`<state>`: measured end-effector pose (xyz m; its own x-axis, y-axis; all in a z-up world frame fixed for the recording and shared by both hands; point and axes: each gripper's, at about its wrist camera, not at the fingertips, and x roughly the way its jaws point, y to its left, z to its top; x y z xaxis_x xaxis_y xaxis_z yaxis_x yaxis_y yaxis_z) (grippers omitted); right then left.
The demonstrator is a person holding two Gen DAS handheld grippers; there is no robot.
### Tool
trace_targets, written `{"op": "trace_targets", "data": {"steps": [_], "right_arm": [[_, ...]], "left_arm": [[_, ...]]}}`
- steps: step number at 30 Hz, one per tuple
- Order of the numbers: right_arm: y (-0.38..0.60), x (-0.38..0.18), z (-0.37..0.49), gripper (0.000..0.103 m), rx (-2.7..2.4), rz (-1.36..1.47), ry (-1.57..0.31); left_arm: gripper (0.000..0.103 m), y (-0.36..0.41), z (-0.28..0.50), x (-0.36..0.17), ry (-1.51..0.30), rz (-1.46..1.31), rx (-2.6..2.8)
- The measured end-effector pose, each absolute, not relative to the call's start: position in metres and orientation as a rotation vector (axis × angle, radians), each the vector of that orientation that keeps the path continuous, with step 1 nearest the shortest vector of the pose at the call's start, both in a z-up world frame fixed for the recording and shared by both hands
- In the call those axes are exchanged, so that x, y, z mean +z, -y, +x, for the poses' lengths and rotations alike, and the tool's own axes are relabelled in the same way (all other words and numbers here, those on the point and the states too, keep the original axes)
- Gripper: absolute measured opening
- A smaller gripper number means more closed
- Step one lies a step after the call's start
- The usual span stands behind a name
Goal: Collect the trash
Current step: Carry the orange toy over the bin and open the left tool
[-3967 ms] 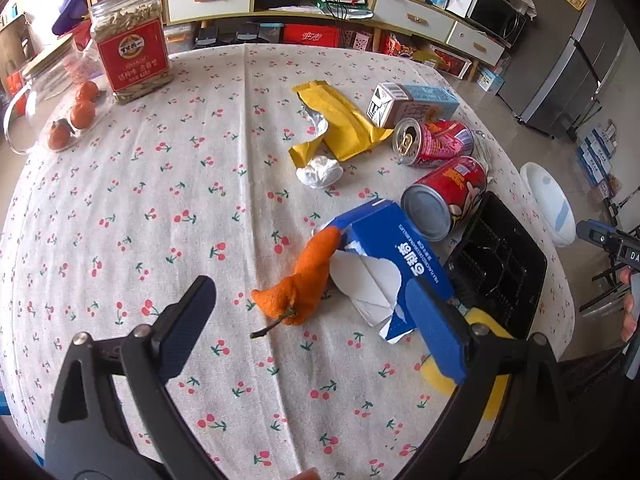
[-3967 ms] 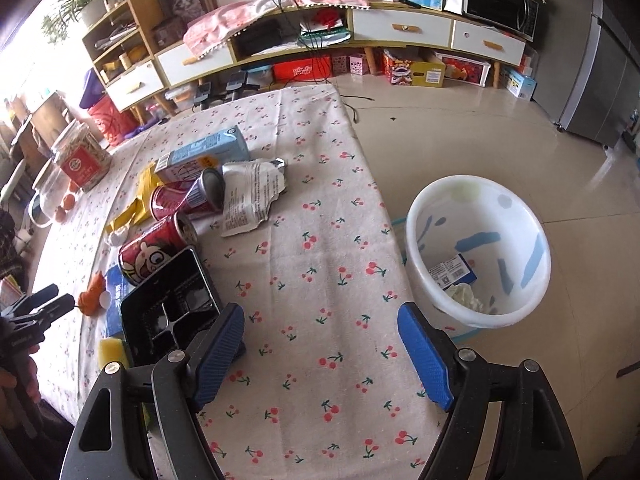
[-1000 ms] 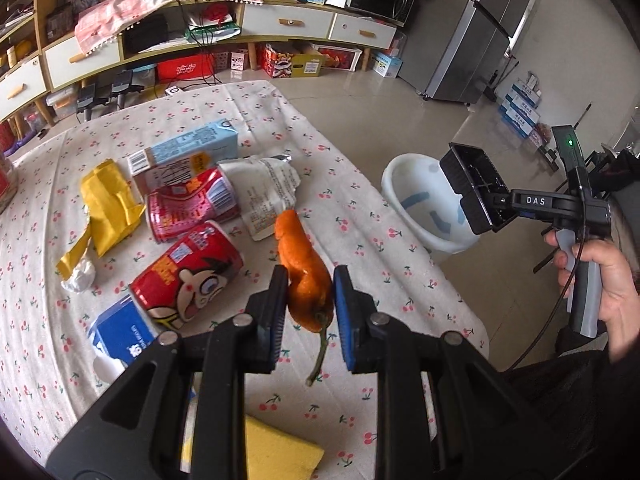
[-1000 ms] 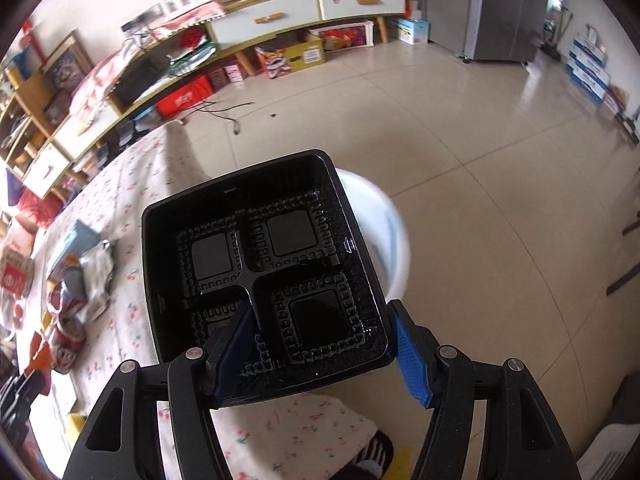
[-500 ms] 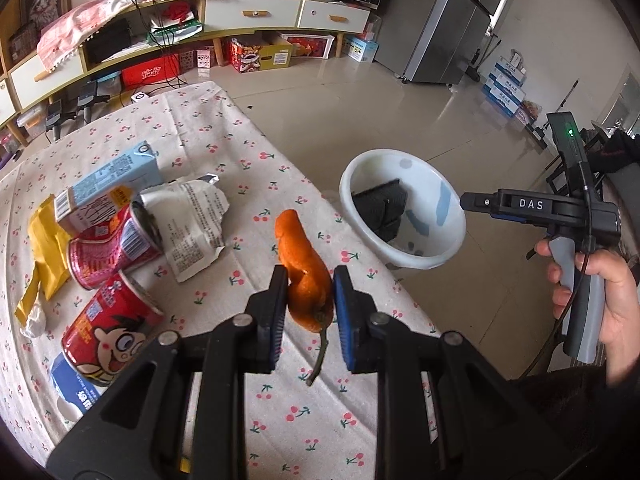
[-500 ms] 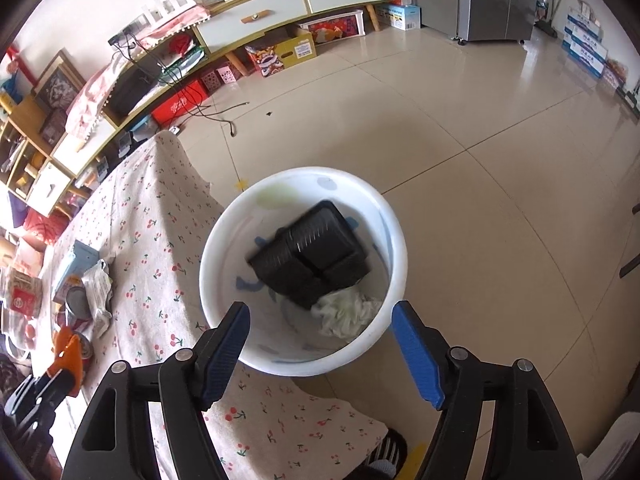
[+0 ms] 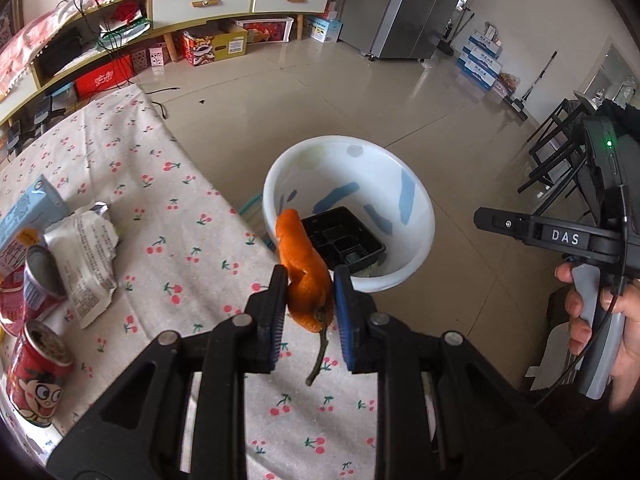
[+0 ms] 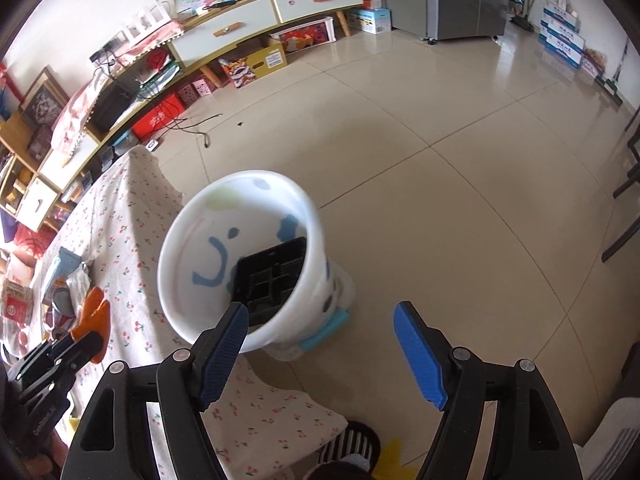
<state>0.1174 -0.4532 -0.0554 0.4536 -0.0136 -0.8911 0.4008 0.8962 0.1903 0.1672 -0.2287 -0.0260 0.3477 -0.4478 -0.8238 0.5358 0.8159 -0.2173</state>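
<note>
while pinched in left claw, orange peel overhangs bin.

Steel fridge stands right of low drawer cabinet

- bin: glossy white plastic
- tray: black ribbed plastic
- tablecloth: matt printed cloth
- floor: glossy tile
- can: shiny metal

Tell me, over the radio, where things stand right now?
Left gripper shut on orange peel, by the white bin. Right gripper open, empty, jaws just widened. Black tray already in bin. Nothing in the way.
</note>
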Motion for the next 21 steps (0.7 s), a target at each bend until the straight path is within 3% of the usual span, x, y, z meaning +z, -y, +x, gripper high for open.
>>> {"op": "trace_targets", "data": {"steps": [12, 13, 15, 17, 21], "right_arm": [[0.472, -0.057, 0.108, 0.079, -0.281, 0.430, -1.069], [0.472, -0.057, 0.108, 0.079, -0.280, 0.431, -1.069], [0.472, -0.057, 0.108, 0.079, -0.280, 0.432, -1.068], [0.471, -0.056, 0.109, 0.079, -0.280, 0.430, -1.065], [0.467, -0.053, 0.109, 0.080, -0.276, 0.415, -1.060]], "left_arm": [[0.028, 0.261, 0.179, -0.034, -1.009, 0.130, -0.663], [0.031, 0.261, 0.181, -0.035, -1.012, 0.123, -0.663], [0.052, 0.259, 0.184, -0.036, -1.022, 0.113, -0.644], [0.062, 0.254, 0.183, -0.033, -1.008, 0.103, -0.621], [0.071, 0.246, 0.179, -0.027, -0.997, 0.116, -0.599]]}}
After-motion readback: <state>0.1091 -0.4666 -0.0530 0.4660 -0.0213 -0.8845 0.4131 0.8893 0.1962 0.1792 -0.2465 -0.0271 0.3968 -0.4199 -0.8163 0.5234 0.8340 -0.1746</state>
